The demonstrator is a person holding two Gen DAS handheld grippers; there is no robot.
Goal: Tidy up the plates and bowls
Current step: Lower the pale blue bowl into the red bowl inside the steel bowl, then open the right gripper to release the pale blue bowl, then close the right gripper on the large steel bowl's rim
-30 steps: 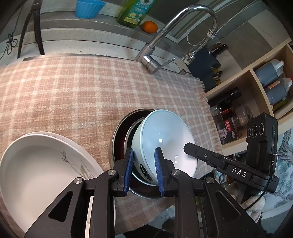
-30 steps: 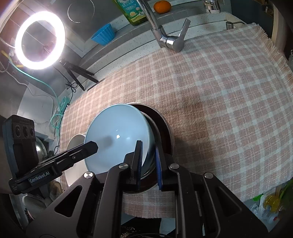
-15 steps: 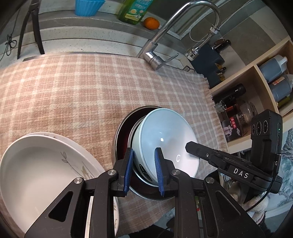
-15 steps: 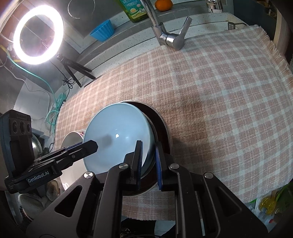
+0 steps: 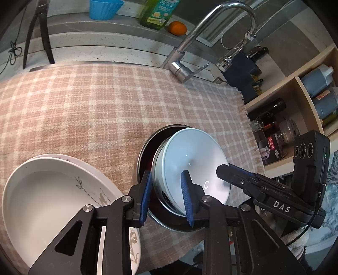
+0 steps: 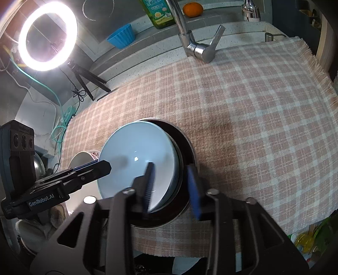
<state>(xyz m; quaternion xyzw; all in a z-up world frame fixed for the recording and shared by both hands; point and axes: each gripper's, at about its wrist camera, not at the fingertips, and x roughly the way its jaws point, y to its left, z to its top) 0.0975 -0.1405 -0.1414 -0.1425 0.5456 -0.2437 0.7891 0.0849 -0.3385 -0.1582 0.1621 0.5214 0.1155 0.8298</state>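
A pale blue bowl (image 5: 190, 165) sits tilted inside a steel bowl with a dark red inside (image 5: 147, 152) on the checked cloth. My left gripper (image 5: 165, 196) has its jaws apart around the blue bowl's near rim, not pressing it. My right gripper (image 6: 171, 188) is open around the opposite rims of both bowls; its fingers are motion-blurred. The blue bowl (image 6: 135, 156) and steel bowl (image 6: 188, 143) show in the right wrist view too. Stacked white plates with a leaf print (image 5: 52, 194) lie at the left, beside my left gripper.
A pink checked cloth (image 5: 84, 105) covers the counter. A faucet (image 5: 190, 52), blue cup (image 5: 103, 8), soap bottle (image 5: 156, 12) and orange (image 5: 177, 27) stand behind. Shelves with bottles (image 5: 295, 110) are at the right. A ring light (image 6: 46, 36) stands at the back left.
Both grippers have opened: the right let go of the bowl rims it was clamping, and the left's jaws widened around the blue bowl's rim. The bowls stay nested on the cloth.
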